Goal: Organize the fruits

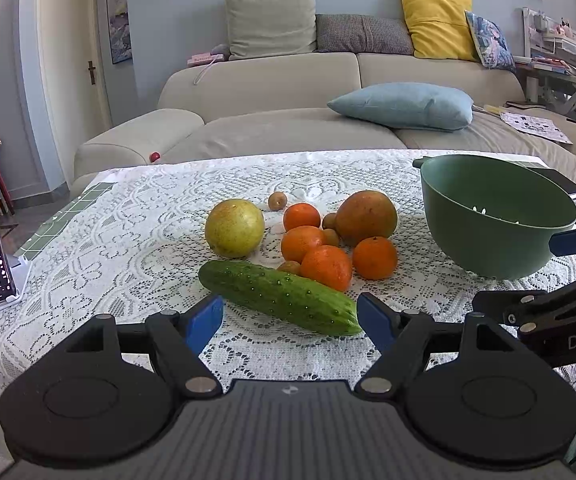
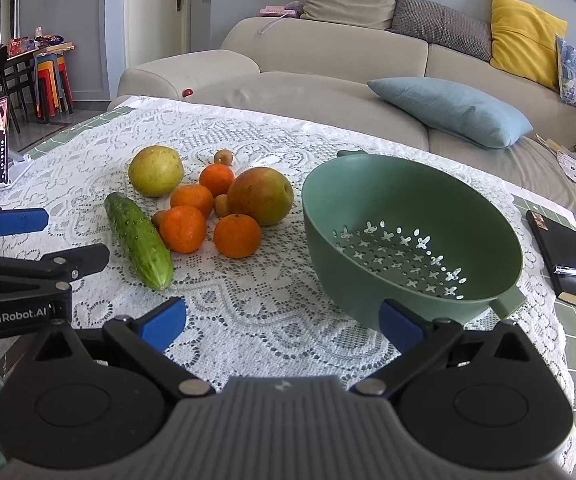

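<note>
Both grippers, left (image 1: 289,318) and right (image 2: 284,322), hang spread wide and empty before the green colander (image 2: 411,200), itself empty; sorting seems not yet begun. Left of the colander lie one cucumber (image 1: 280,298), four oranges (image 1: 325,267), one mango (image 1: 365,218), one yellow-green pear (image 1: 234,228) and four small brown fruits (image 1: 277,201). A likely first move: close on the cucumber.
</note>
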`<state>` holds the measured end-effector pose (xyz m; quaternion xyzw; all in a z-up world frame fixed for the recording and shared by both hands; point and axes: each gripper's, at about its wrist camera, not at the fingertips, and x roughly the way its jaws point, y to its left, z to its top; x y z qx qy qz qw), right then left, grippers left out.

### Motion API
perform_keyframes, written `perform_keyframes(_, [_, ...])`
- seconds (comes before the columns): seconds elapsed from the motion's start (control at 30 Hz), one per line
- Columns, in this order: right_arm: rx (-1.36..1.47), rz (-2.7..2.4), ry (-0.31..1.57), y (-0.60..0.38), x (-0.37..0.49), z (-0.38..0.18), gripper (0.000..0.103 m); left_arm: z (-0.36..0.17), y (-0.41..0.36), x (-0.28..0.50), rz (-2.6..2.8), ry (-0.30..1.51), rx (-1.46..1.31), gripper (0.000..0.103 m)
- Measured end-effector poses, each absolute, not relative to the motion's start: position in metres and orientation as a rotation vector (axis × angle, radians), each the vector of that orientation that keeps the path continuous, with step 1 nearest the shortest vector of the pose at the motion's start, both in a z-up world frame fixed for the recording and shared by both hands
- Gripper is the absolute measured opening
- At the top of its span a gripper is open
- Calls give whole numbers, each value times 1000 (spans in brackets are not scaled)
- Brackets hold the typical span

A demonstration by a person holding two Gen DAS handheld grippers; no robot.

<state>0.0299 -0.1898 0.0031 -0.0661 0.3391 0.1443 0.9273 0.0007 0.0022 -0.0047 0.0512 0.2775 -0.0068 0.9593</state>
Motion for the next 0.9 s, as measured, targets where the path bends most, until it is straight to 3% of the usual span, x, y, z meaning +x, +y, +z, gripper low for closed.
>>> perform_keyframes(0.63, [-107, 345, 621, -191, 28, 5, 99, -5, 11, 1, -16, 571, 82, 89])
perform_keyframes(0.8, [-160, 387, 536, -181, 25, 6, 98, -6, 19, 8, -40, 589, 16, 76])
perform_keyframes(0.9, [-173, 413, 526, -175, 30, 7, 90, -4, 22, 9, -38, 589, -8, 72])
